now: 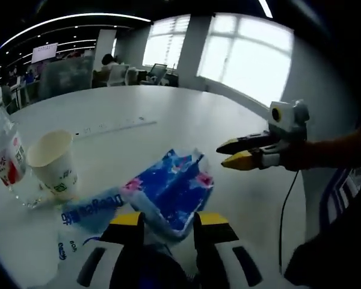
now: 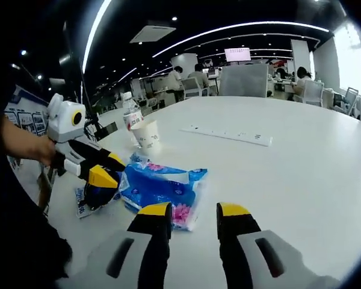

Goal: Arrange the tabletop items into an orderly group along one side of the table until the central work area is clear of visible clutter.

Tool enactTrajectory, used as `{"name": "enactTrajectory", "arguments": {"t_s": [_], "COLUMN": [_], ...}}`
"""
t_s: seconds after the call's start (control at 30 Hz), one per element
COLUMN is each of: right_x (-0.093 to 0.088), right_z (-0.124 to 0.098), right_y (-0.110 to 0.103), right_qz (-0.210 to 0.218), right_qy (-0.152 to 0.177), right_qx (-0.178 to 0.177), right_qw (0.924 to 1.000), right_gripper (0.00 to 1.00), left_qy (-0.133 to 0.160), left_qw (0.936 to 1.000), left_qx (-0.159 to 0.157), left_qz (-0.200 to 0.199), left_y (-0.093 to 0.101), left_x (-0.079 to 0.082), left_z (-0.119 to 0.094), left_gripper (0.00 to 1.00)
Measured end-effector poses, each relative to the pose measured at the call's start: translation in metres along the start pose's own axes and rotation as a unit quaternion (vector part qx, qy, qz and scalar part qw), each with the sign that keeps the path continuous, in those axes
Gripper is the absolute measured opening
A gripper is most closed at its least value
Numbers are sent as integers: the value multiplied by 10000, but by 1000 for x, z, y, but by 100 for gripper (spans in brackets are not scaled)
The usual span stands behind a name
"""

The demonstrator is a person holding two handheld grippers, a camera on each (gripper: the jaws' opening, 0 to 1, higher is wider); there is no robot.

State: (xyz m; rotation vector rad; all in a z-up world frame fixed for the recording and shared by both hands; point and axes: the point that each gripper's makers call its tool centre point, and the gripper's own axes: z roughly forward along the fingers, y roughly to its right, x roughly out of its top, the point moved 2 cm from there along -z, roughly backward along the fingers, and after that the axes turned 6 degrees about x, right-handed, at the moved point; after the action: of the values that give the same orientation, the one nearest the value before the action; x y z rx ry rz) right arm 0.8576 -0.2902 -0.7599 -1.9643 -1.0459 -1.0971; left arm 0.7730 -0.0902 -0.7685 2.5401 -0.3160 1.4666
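Yellow-tipped jaws of the left gripper (image 1: 165, 224) rise at the bottom of the left gripper view, closed on the near end of a blue tissue pack (image 1: 168, 189). The pack is soft plastic, bright blue with pink flower patches and a pale panel of lettering too bent to read in full. It lies on the white table (image 1: 186, 114), crumpled and lifted slightly at the gripped end. Just left of it stands a paper cup (image 1: 53, 162), cream with a small green print, and beside that a clear plastic bottle (image 1: 6, 159) with a red and white label; the label's writing is too small to read. Beyond them a white power strip (image 1: 111, 126) lies flat on the table. To the right, the right gripper (image 1: 228, 155) hangs above the table in a person's hand, its jaws nearly together with nothing between them.

The right gripper view shows that gripper's own jaws (image 2: 192, 211) slightly apart, empty, just short of the pack's far end (image 2: 159, 186). It also shows the left gripper (image 2: 102, 171) from the side, clamped on the pack, with the cup (image 2: 148, 135) and bottle (image 2: 131, 120) behind, the strip (image 2: 225, 135) further on, and office desks with seated people in the distance.
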Motion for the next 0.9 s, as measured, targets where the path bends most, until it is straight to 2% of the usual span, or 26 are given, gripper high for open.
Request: {"name": "enactTrajectory", "arguments": {"t_s": [0.07,0.1,0.2,0.3,0.37,0.4,0.47,0.5,0.57,0.6,0.67,0.73,0.9], "right_x": [-4,-6,-8,-8,-11,-12,-16,-24,-28,-32,-37,-41,-42], "right_z": [-7,-6,-1,4,19,23,31,44,60,71,84,91,94], "right_y": [5,6,7,7,10,11,11,12,14,14,18,19,20], "right_qz": [134,168,153,126,101,51,101,53,15,83,262,317,332], "right_qy": [25,35,34,38,-12,-22,-91,-156,-162,-287,-323,-392,-394], "right_qx": [-97,-110,-50,14,183,198,331,442,525,572,478,494,468], "right_qw": [9999,9998,9999,9999,9998,9998,9994,9989,9985,9979,9980,9975,9976], "right_gripper": [21,18,15,9,2,2,1,1,1,0,0,0,0], "left_qy": [-59,-127,-230,-219,-239,-327,-452,-672,-857,-864,-947,-1217,-1324], "left_qw": [10000,9998,9992,9992,9987,9983,9979,9967,9952,9952,9943,9905,9893], "left_qx": [-46,-177,-316,-252,-136,-87,-81,-25,47,62,81,73,88], "left_qz": [-18,-18,-32,-223,-434,-465,-450,-450,-461,-446,-477,-634,-612], "left_y": [4,10,17,18,16,12,13,9,7,7,5,6,9], "left_x": [-3,-6,-10,-8,-8,-15,-18,-28,-33,-32,-34,-44,-43], "left_z": [6,11,18,23,27,36,41,48,54,56,65,71,74], "left_gripper": [25,23,17,16,14,13,12,10,7,6,4,1,0]}}
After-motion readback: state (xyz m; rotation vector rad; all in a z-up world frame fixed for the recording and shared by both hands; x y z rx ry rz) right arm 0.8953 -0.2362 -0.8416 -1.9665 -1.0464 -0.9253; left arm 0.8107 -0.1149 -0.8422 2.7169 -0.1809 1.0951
